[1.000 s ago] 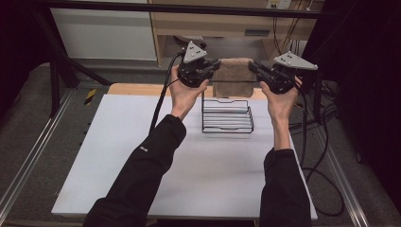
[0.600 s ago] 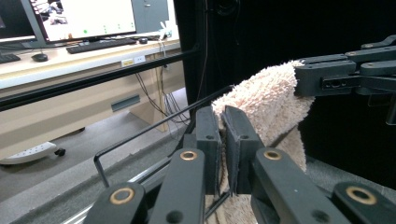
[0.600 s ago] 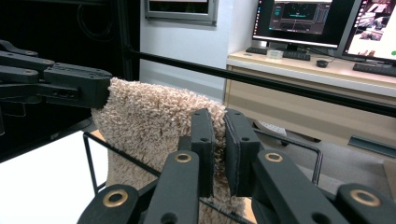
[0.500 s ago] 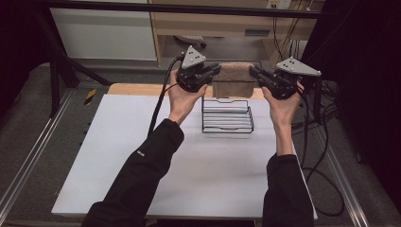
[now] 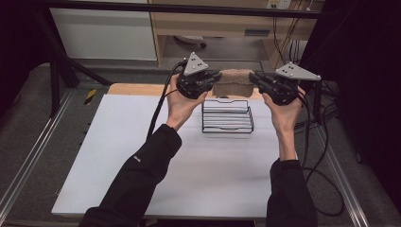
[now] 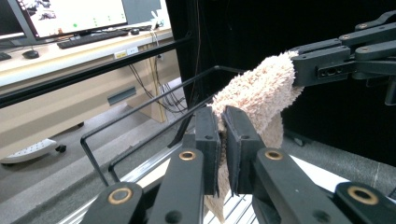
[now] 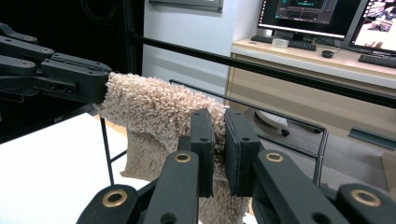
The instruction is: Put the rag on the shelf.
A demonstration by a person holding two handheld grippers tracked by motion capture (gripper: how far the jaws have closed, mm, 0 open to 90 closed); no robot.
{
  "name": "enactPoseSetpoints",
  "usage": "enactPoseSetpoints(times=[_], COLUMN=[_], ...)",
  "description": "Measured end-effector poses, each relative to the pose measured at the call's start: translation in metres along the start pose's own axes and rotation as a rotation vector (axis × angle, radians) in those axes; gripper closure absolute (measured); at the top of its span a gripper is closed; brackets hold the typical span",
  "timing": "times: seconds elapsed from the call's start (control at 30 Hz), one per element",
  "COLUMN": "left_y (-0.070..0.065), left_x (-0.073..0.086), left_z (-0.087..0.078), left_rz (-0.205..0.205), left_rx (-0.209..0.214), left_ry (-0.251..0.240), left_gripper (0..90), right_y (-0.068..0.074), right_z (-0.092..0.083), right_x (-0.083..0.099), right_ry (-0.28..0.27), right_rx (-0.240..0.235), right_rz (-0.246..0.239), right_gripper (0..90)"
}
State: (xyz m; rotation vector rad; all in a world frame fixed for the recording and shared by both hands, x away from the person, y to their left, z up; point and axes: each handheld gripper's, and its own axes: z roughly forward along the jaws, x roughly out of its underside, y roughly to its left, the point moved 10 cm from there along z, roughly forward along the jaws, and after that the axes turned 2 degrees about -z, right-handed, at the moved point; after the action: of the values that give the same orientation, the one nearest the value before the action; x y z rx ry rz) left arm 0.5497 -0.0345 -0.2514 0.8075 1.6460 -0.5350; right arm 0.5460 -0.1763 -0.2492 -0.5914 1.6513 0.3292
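The left gripper (image 5: 215, 80) pinches one end of a beige towel (image 5: 235, 82); the right gripper (image 5: 254, 79) clamps the other end, so the towel hangs stretched between them. Just below it stands a black wire rack (image 5: 227, 117) on the white counter (image 5: 118, 156), with nothing visible inside it.
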Motion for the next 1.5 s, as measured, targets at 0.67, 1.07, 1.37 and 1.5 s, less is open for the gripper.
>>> enactPoseSetpoints(times=[0.67, 1.07, 1.37, 1.5], left_y=[0.000, -0.002, -0.009, -0.010], left_x=[-0.002, -0.005, 0.019, 0.022], left_z=[-0.007, 0.006, 0.009, 0.009], left_rz=[-0.087, -0.144, -0.131, -0.118], left_rx=[0.039, 0.059, 0.101, 0.101], left_ry=[0.033, 0.095, 0.154, 0.158], left_gripper=[71.2, 82.6, 89.5, 89.6], right_y=[0.008, 0.010, 0.010, 0.011], right_z=[-0.005, -0.006, -0.008, -0.009], right_x=[0.020, 0.026, 0.031, 0.031], right_ry=[0.058, 0.061, 0.077, 0.077], right_rx=[-0.042, -0.053, -0.067, -0.075], right_rz=[-0.017, -0.027, -0.012, -0.006], right_gripper=[83.8, 83.7, 80.2, 76.3])
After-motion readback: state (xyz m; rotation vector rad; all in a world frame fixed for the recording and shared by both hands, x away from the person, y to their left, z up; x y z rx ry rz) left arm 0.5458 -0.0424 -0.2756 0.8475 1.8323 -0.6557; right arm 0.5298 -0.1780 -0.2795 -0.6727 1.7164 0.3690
